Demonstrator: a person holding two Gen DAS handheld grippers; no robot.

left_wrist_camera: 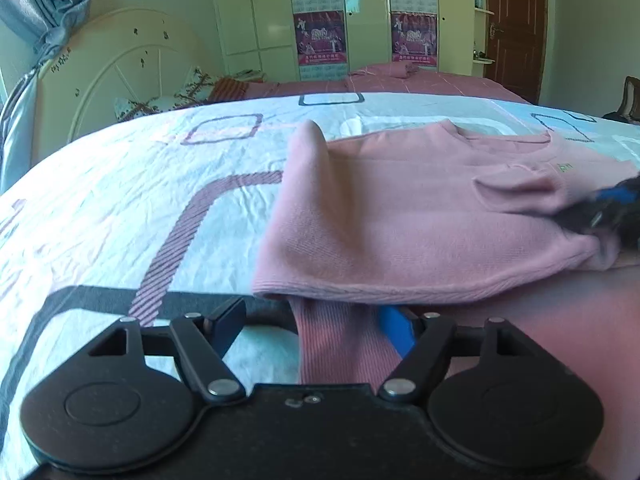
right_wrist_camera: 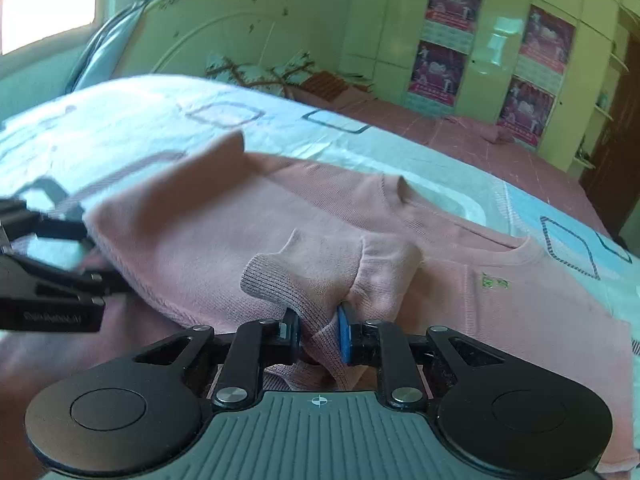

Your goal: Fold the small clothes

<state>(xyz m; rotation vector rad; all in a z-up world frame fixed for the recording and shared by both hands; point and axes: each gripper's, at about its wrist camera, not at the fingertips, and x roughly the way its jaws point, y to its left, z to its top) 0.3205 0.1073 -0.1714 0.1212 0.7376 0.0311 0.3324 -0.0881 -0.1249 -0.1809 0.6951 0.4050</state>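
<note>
Right fingers (right_wrist_camera: 319, 330) pinching sweater cuff (right_wrist_camera: 280, 280)

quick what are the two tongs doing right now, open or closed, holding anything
Left tongs: open, a strip of the pink sweater between the fingers, not pinched.
Right tongs: closed on the sweater's cuff.

Daylight from an overexposed window (right_wrist_camera: 48, 0); strong fisheye bending at edges; motion blur smears the sweater (right_wrist_camera: 208, 216) in right-wrist view.
</note>
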